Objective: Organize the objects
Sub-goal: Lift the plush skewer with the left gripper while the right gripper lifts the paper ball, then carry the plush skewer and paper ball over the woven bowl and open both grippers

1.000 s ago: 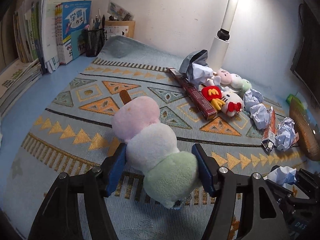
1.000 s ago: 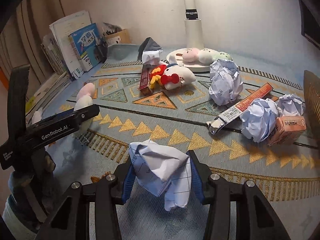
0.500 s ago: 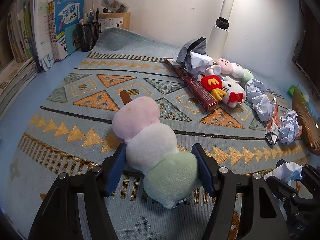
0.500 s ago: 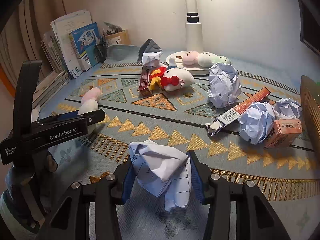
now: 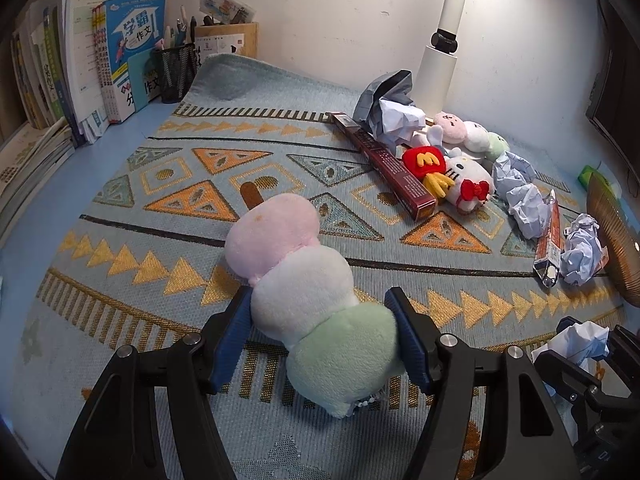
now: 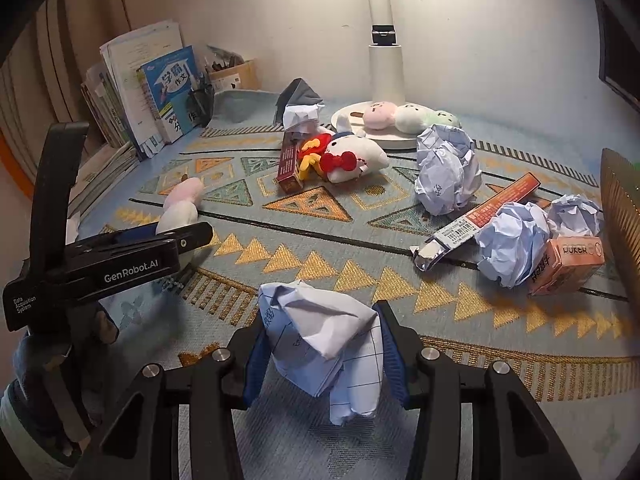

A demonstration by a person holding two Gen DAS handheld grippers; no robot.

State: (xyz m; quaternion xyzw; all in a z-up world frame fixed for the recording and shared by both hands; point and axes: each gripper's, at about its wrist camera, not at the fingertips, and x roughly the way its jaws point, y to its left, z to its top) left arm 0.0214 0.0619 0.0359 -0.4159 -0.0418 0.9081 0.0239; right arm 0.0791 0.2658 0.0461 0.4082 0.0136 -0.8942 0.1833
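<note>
1. Left gripper [image 5: 320, 336]: blue pads clamped on the plush dango skewer [image 5: 304, 280], a soft fuzzy toy of three round balls, pink, white and green. Green ball between the fingers; white and pink balls and the brown stick tip beyond the fingertips, over the woven mat [image 5: 160, 264].
2. Right gripper [image 6: 322, 344]: narrow, pads pressed on a crumpled paper ball [image 6: 320, 336], white with a blue printed grid, creased and angular, hanging below the fingers.
3. Ahead of the right fingers, on the flat-woven mat with orange triangles: three more crumpled paper balls [image 6: 448, 168], a flat foil-ended wrapper [image 6: 476, 220], a pink card box [image 6: 568, 264].
4. Further ahead: white cat plush [image 6: 352, 160] with red bow, touching a long maroon carton [image 6: 290, 160].
5. Beyond these: second dango plush [image 6: 408, 116] lying on the round white lamp base [image 6: 348, 114].
6. Far left of the fingers: upright books [image 6: 168, 92] against the wall.
</note>
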